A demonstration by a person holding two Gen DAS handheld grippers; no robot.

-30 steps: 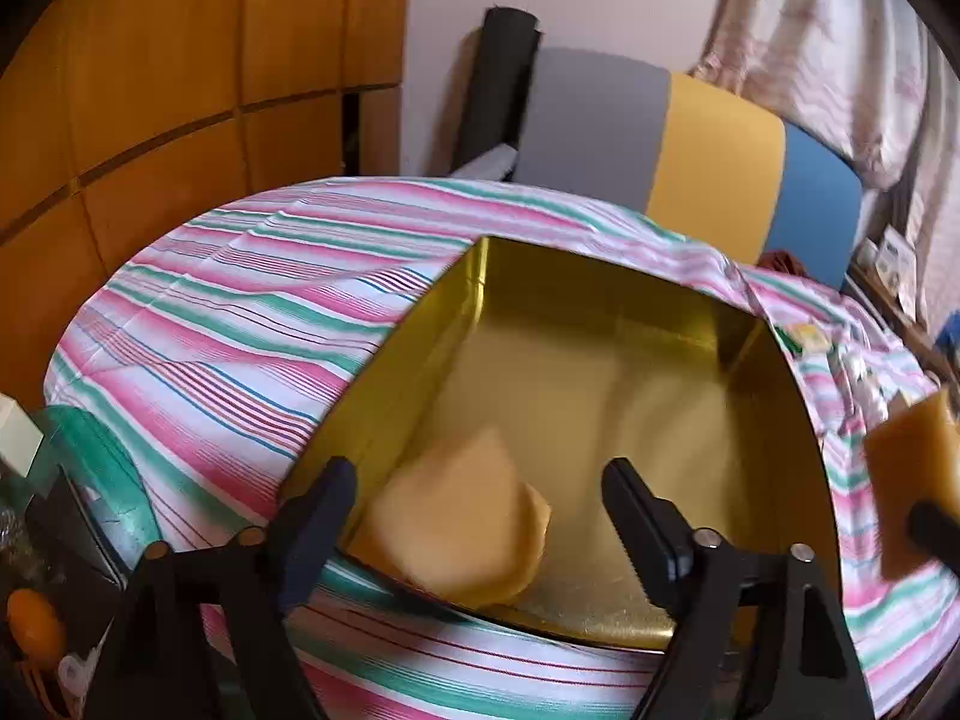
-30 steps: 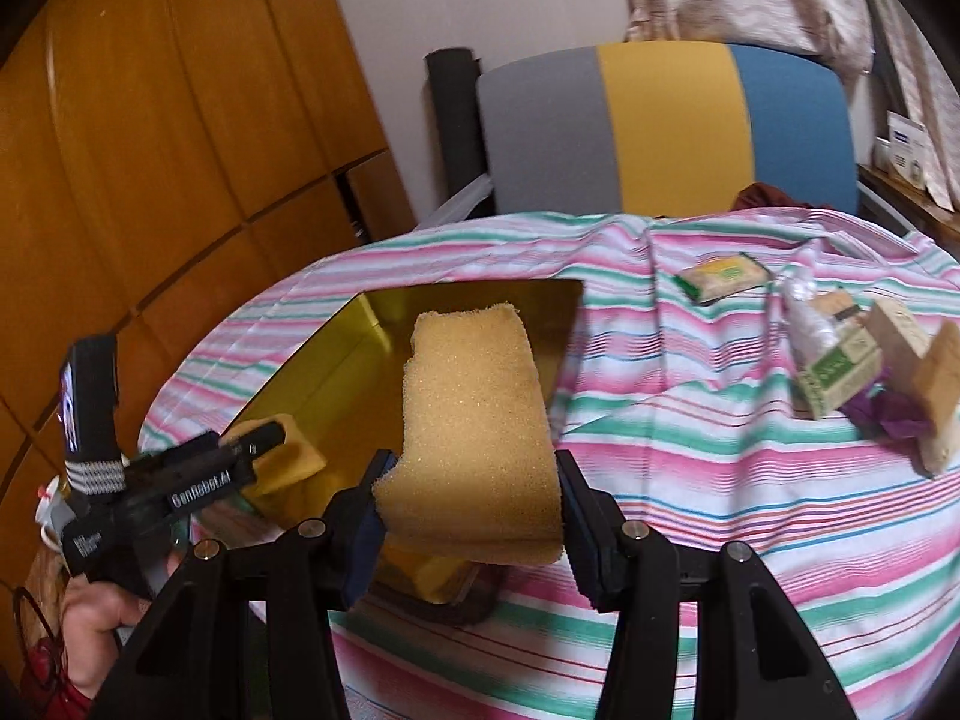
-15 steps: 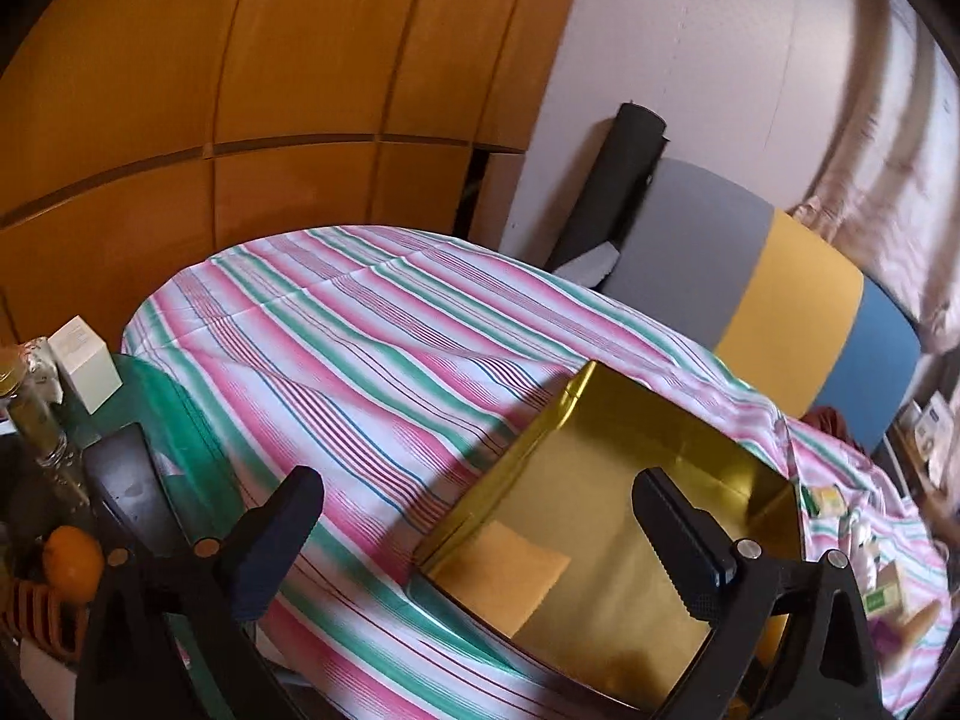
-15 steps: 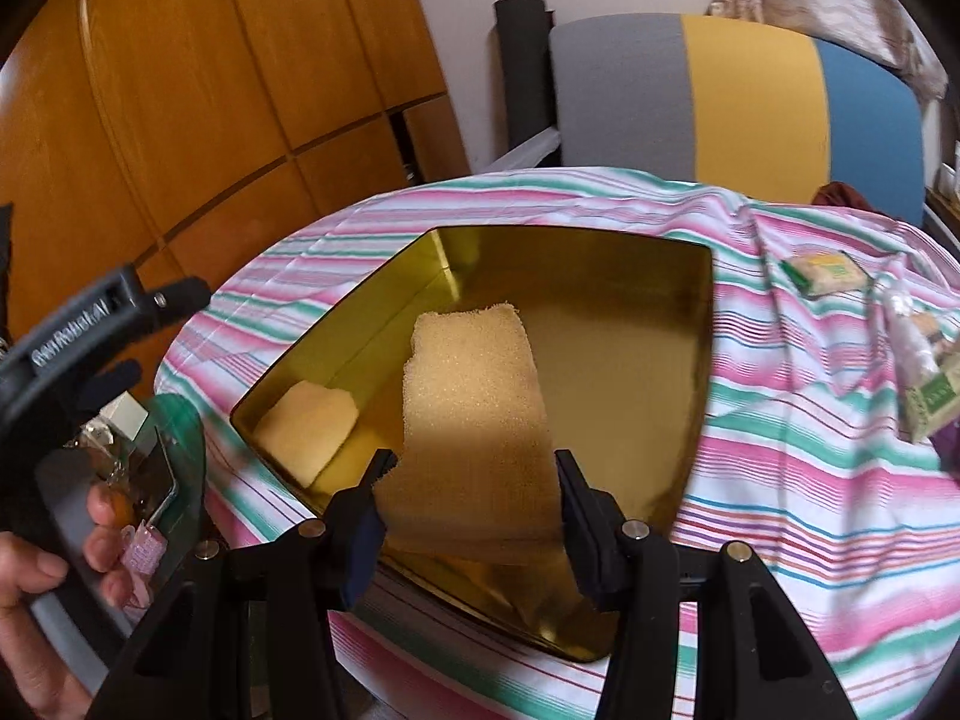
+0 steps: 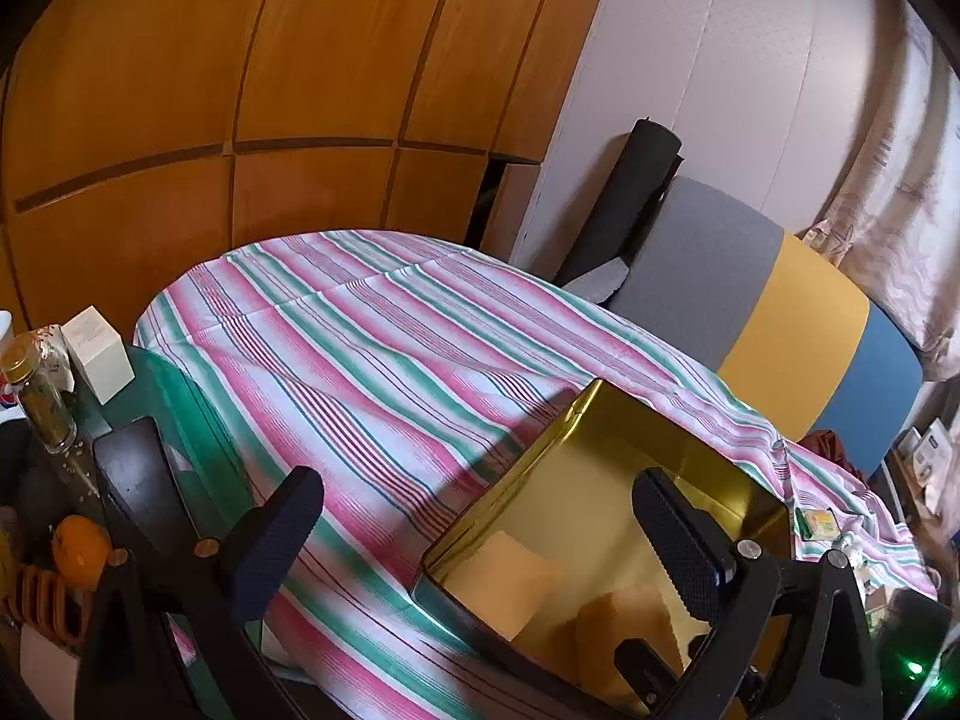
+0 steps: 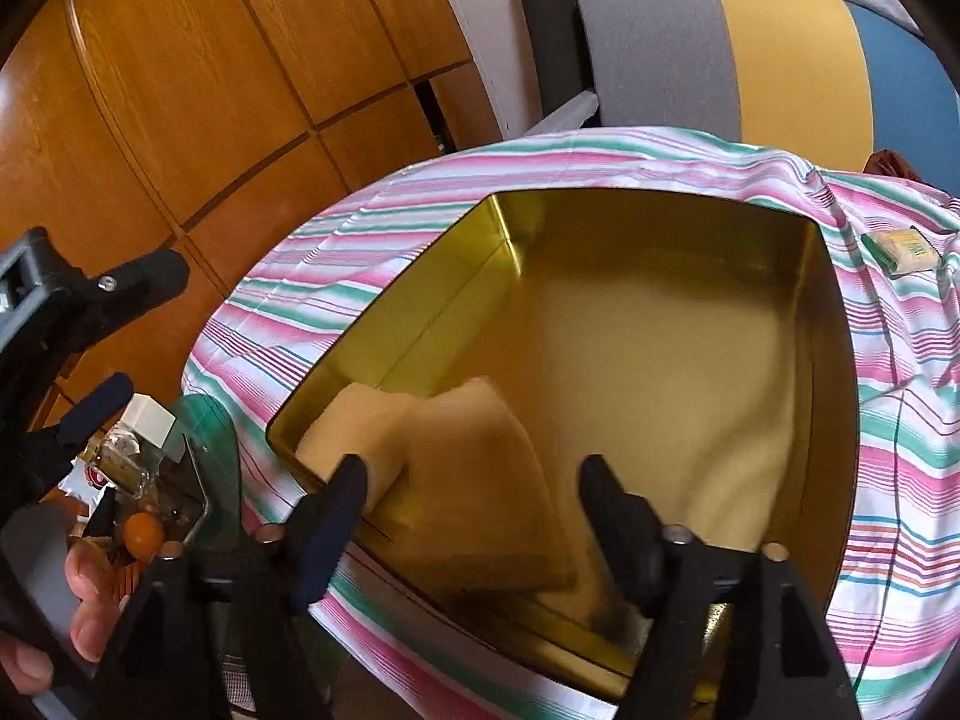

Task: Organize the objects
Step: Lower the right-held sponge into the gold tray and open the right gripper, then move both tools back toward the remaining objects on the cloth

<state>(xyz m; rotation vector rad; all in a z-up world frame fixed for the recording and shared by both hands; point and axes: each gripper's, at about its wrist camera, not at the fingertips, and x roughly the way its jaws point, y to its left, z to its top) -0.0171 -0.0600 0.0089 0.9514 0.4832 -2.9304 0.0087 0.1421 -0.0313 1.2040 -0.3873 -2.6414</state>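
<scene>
A gold tin box [image 6: 828,324] [image 5: 540,450] sits open on the striped tablecloth [image 5: 372,360]. Two yellow sponges lie in its near-left corner: one [image 6: 354,426] [image 5: 498,576] flat against the wall, a second one [image 6: 486,480] [image 5: 624,618] leaning beside it. My right gripper [image 6: 468,498] is open, its fingers on either side of the second sponge and apart from it. My left gripper [image 5: 474,534] is open and empty, held back left of the box; it also shows in the right wrist view [image 6: 120,330].
A green soap packet [image 6: 903,249] [image 5: 816,522] lies on the cloth right of the box. A glass side table [image 5: 180,420] at the left holds a jar [image 5: 36,390], a white box [image 5: 99,354] and an orange [image 5: 78,546]. A grey, yellow and blue chair back [image 6: 750,54] stands behind.
My right gripper moved over the box, opened and let go of the sponge, which now lies in the box. My left gripper drew back to the left and up.
</scene>
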